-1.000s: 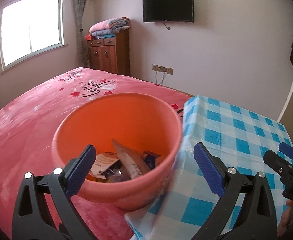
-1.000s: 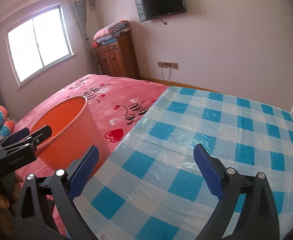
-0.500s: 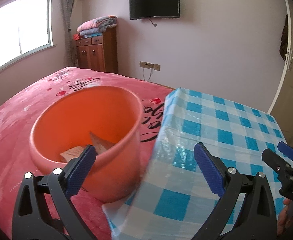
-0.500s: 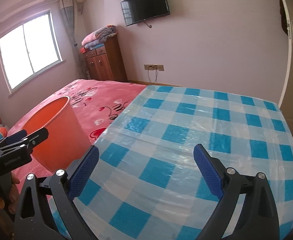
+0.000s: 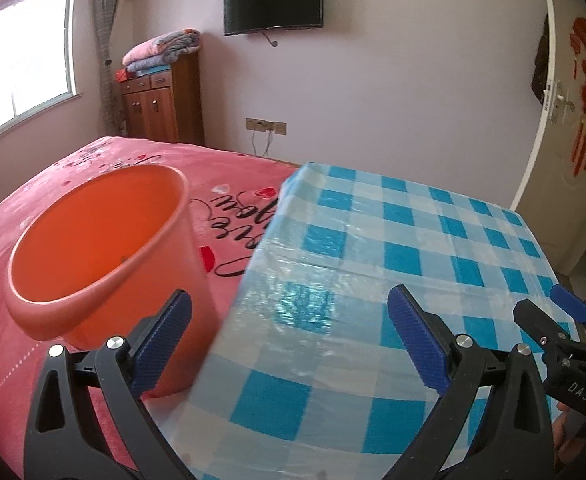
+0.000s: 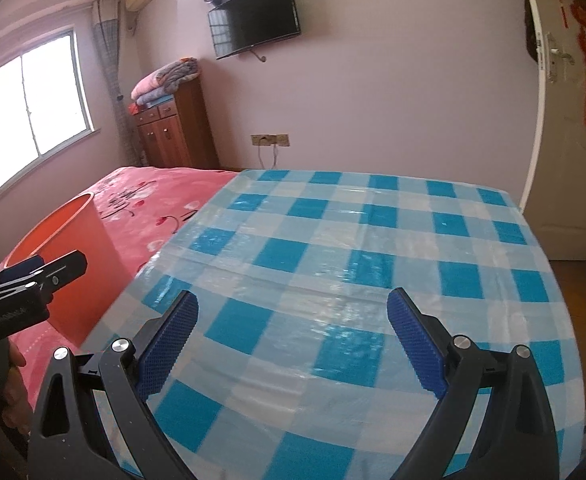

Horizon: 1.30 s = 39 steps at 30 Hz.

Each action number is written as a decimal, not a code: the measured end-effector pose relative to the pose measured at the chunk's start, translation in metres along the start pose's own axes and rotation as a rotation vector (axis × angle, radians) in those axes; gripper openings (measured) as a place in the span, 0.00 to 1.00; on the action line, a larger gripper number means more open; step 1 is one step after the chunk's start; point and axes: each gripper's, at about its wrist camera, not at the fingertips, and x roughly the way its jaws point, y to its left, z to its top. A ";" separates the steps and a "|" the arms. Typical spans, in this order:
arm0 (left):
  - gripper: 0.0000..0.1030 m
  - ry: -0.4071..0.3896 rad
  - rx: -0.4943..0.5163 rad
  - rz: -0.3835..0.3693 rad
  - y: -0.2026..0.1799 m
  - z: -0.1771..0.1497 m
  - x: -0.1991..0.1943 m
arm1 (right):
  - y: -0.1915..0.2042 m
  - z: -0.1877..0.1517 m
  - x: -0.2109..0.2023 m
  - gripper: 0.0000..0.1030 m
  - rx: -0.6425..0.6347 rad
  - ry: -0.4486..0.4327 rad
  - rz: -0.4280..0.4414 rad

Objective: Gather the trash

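Now, both your left hand-held gripper (image 5: pixel 289 336) and right hand-held gripper (image 6: pixel 293 340) hang spread and empty, the orange bucket (image 5: pixel 105 248) nearer your left (no trash visible on the tabletop (image 6: pixel 373 240)).

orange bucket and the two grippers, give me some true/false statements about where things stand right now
1. The orange bucket stands on the pink bedspread. True.
2. The left gripper is shut on a wrapper. False: it is open and holds nothing.
3. Trash lies on the checked tablecloth. False: none shows on it.
4. The right gripper is open. True.
5. The bucket sits on the table. False: it is beside the table, on the bed.
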 end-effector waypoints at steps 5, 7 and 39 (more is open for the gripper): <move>0.96 0.007 0.015 -0.025 -0.018 -0.002 0.005 | -0.016 -0.007 -0.003 0.92 0.013 -0.013 -0.035; 0.96 0.010 0.022 -0.033 -0.024 -0.004 0.007 | -0.022 -0.010 -0.005 0.92 0.010 -0.019 -0.053; 0.96 0.072 0.139 -0.090 -0.144 -0.023 0.047 | -0.114 -0.038 -0.013 0.92 0.052 -0.050 -0.263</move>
